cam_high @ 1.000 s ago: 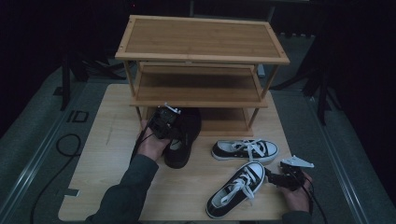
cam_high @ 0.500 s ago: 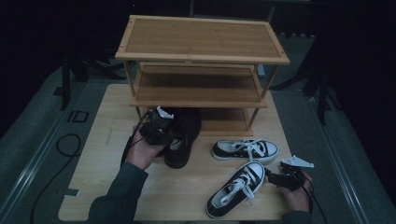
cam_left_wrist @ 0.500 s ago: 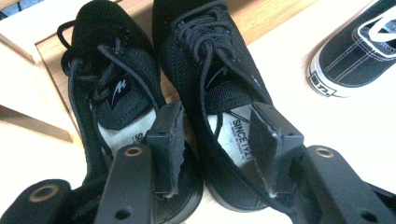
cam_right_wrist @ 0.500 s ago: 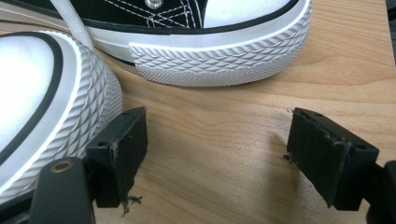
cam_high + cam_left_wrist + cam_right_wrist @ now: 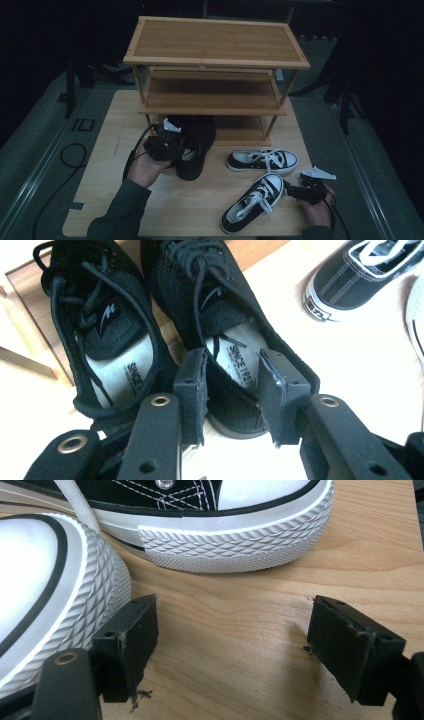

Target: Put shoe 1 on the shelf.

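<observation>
Your left gripper (image 5: 232, 390) has drifted left since the earlier frame, jaws closing around the black sneaker's (image 5: 220, 325) heel wall, not yet pinching. Your right gripper (image 5: 232, 645) gapes beside the canvas sneaker (image 5: 252, 202) on the wooden table (image 5: 107, 135); dark room surrounds the shoe rack (image 5: 215, 45).

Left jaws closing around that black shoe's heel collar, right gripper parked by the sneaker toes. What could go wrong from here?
1. The left gripper has been closing across the heel collar of the right-hand black shoe; that soft mesh may fold and slip out.
2. Its neighbour, the other black shoe, lies close, so loose laces could snag.
3. The right gripper is open, one jaw beside the near sneaker; it may nudge it.
</observation>
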The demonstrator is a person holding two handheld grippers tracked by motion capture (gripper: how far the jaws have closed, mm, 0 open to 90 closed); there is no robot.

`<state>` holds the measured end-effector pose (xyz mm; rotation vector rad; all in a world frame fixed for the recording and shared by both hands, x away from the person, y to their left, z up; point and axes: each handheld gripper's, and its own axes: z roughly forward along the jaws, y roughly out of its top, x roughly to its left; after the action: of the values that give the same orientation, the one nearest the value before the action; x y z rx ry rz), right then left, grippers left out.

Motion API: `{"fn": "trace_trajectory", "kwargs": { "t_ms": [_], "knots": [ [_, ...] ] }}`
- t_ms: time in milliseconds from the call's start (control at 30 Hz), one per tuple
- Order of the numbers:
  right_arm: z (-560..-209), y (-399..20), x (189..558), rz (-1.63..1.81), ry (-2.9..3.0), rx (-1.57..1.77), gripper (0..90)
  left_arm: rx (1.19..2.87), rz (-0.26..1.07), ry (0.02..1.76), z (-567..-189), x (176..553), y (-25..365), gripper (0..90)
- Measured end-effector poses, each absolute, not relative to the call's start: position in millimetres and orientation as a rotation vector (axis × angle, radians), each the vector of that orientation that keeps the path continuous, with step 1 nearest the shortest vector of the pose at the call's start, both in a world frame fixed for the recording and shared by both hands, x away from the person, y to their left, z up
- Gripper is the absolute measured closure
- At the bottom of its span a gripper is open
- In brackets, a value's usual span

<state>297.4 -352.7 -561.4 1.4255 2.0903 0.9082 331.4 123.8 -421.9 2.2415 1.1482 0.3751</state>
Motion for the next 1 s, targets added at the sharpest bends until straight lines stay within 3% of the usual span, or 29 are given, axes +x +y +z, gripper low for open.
{"fn": "trace_trajectory", "kwargs": {
  "t_ms": [200, 767, 1000],
  "knots": [
    [-561, -353, 297, 0.909, 2.09, 1.424, 20.2, 2.222, 0.299, 1.138, -432, 325, 132, 69.6],
    [-561, -353, 297, 0.908, 2.09, 1.426, 20.2, 2.236, 0.307, 1.155, -458, 315, 140, 76.7],
    [-561, -353, 297, 0.908, 2.09, 1.426, 20.2, 2.281, 0.297, 1.146, -470, 311, 139, 90.0]
  ]
}}
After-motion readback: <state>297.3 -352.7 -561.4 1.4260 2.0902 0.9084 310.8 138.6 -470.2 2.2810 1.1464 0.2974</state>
